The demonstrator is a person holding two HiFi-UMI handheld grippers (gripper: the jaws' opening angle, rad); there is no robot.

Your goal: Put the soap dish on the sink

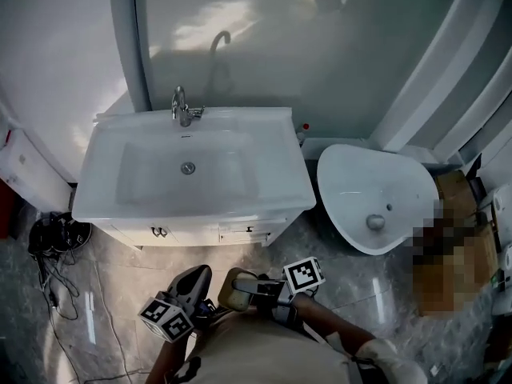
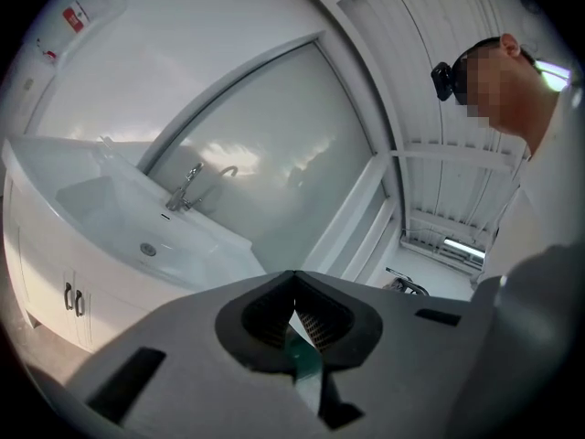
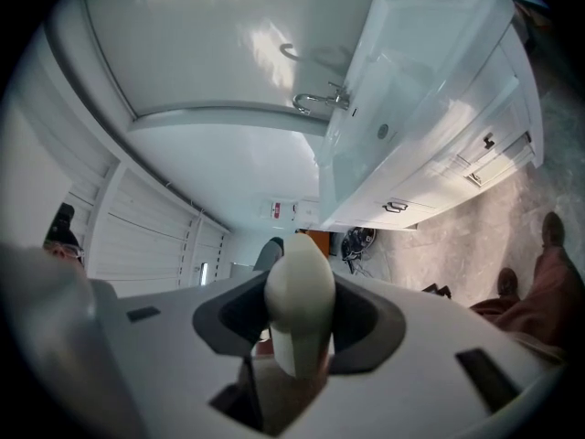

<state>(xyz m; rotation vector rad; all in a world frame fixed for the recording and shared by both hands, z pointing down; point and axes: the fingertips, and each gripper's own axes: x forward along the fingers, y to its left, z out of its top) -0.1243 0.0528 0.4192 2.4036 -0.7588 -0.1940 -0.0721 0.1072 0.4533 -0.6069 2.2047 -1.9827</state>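
The soap dish is a cream oval piece, and my right gripper is shut on it, its end sticking out past the jaws. In the head view the soap dish and the right gripper sit low in the picture, in front of the vanity. The white sink with a chrome faucet stands ahead, apart from both grippers. My left gripper is beside the right one, its jaws shut with nothing held. The left gripper view also shows the sink at the left.
The vanity cabinet below the sink has small door handles. A white bowl-shaped fixture lies on the floor to the right, with a cardboard box beyond it. Cables lie on the floor at the left. A frosted glass partition stands behind the sink.
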